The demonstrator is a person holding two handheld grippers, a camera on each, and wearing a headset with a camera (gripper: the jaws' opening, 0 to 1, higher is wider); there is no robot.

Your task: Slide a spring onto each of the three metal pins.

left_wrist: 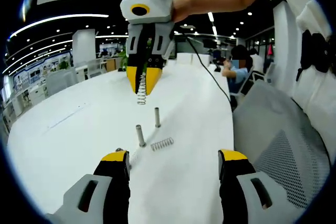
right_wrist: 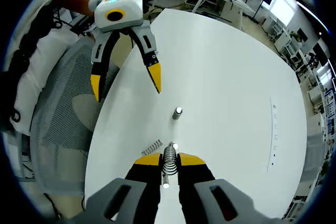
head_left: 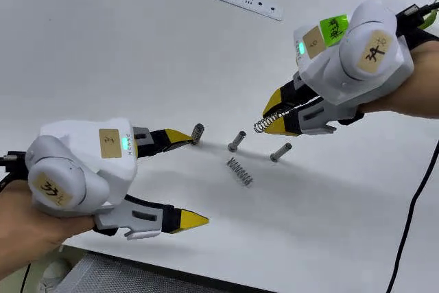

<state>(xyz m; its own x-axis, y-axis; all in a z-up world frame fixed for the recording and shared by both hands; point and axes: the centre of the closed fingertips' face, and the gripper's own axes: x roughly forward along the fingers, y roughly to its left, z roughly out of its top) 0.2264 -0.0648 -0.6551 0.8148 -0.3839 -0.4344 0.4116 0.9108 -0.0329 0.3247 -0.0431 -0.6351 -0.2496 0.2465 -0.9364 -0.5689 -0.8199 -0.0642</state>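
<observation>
Step in hand, spring onto pin: right claw (head_left: 274,120) clamped on a spring (right_wrist: 169,157) above a bare pin (head_left: 236,141), needing alignment and lowering; left claw (head_left: 197,179) apart, near left; spare spring (head_left: 240,171) lying on surface (head_left: 137,46).

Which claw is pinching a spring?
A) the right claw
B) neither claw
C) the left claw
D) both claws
A: the right claw is shut on a spring, which pokes out between its yellow tips, while the left claw is wide open with nothing between its tips.
</observation>
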